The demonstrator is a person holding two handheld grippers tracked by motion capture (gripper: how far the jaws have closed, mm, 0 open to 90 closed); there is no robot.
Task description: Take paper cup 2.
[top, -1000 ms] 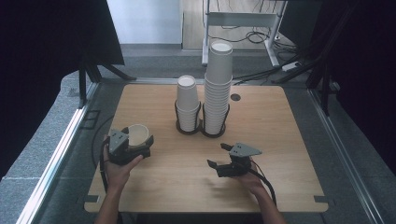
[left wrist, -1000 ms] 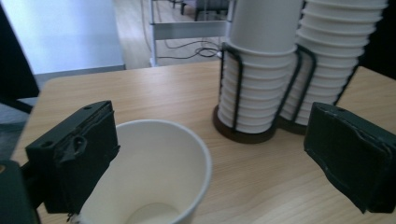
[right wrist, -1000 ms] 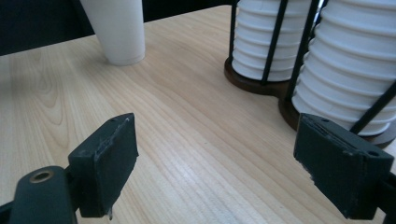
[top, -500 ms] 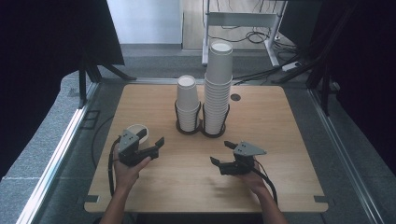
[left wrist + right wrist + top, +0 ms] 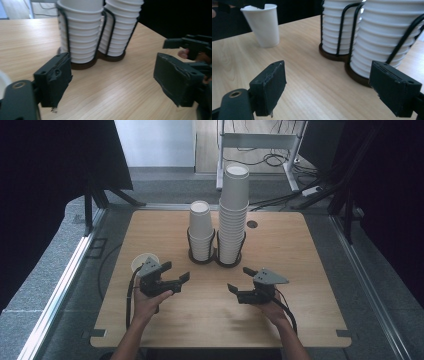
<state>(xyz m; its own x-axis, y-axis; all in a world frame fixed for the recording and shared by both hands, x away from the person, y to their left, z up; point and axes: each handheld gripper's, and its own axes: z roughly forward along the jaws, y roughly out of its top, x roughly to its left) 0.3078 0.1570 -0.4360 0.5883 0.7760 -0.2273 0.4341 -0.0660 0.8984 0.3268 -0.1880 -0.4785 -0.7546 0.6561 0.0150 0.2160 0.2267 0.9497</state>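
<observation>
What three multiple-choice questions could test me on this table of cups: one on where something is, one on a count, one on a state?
1. Where does the single paper cup stand?
A. Inside the wire holder
B. On the table beside the left gripper
C. Between the right gripper's jaws

2. How many cup stacks sit in the wire holder?
A. One
B. Two
C. Four

3. How is the right gripper?
A. Shut on a cup
B. Open, nothing between its jaws
C. Lying on its side

Key: 1 B, the high view shows it upright by that gripper; 2 B, a shorter stack and a taller stack; 3 B, its own view shows bare table between the jaws.
</observation>
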